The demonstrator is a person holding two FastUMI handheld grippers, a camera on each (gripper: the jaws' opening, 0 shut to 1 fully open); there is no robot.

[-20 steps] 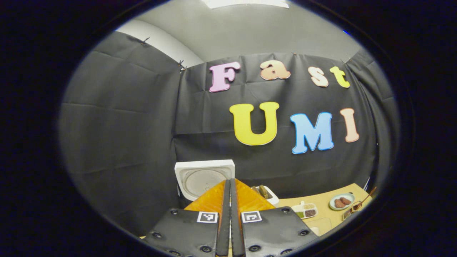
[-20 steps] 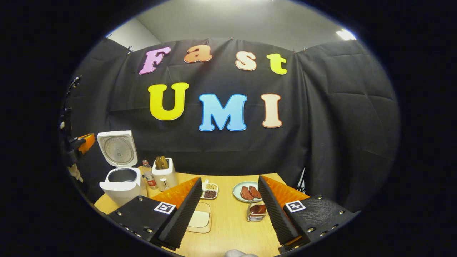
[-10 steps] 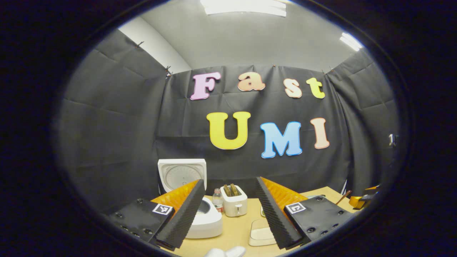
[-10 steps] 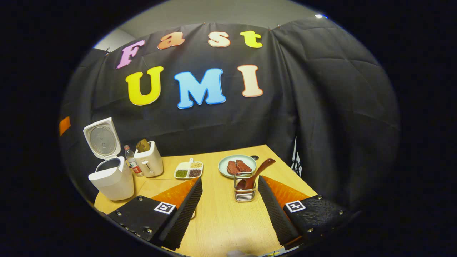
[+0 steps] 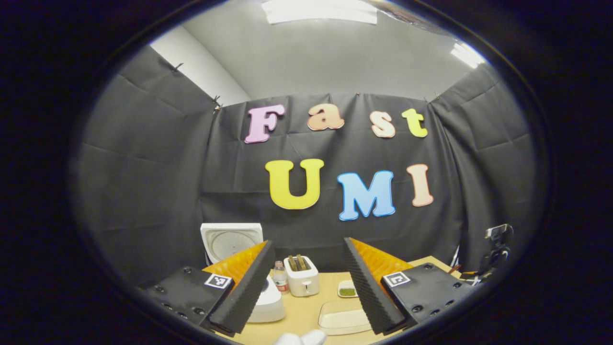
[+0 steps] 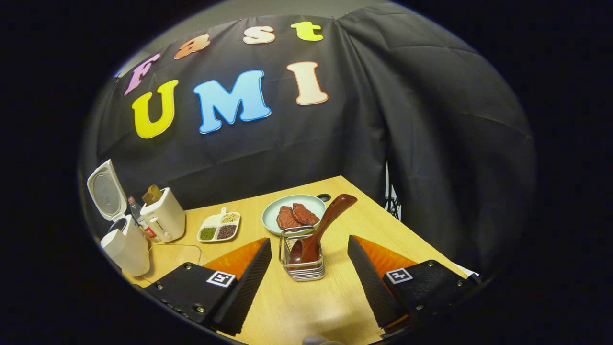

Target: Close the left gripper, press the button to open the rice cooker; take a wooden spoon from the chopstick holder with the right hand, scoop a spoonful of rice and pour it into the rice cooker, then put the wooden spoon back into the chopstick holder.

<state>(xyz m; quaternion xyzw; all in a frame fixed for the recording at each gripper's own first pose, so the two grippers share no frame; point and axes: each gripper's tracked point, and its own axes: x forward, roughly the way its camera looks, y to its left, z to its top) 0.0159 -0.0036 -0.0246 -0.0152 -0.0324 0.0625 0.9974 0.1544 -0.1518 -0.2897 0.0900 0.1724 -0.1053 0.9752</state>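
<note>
On the table (image 6: 335,297), between our right gripper (image 6: 309,261) fingers spread wide, we see the holder (image 6: 301,258) w/ the spoon (image 6: 321,230) leaning toward 1 o'clock, nothing held. Rice cooker (image 6: 125,242) sits at 9 o'clock, lid up. Our left gripper (image 5: 306,280) is also wide apart, empty; cooker (image 5: 266,302) at its 7 o'clock, toaster (image 5: 300,278) just beside.

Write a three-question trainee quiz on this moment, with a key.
1. True or false: the rice cooker has its lid up.
2. Where does the wooden spoon stand? A) in the chopstick holder B) on the plate C) in the toaster
3. Fill in: the right hand-held gripper is ____, fingers either side of the holder.

Key: 1 true; 2 A; 3 open.
</note>
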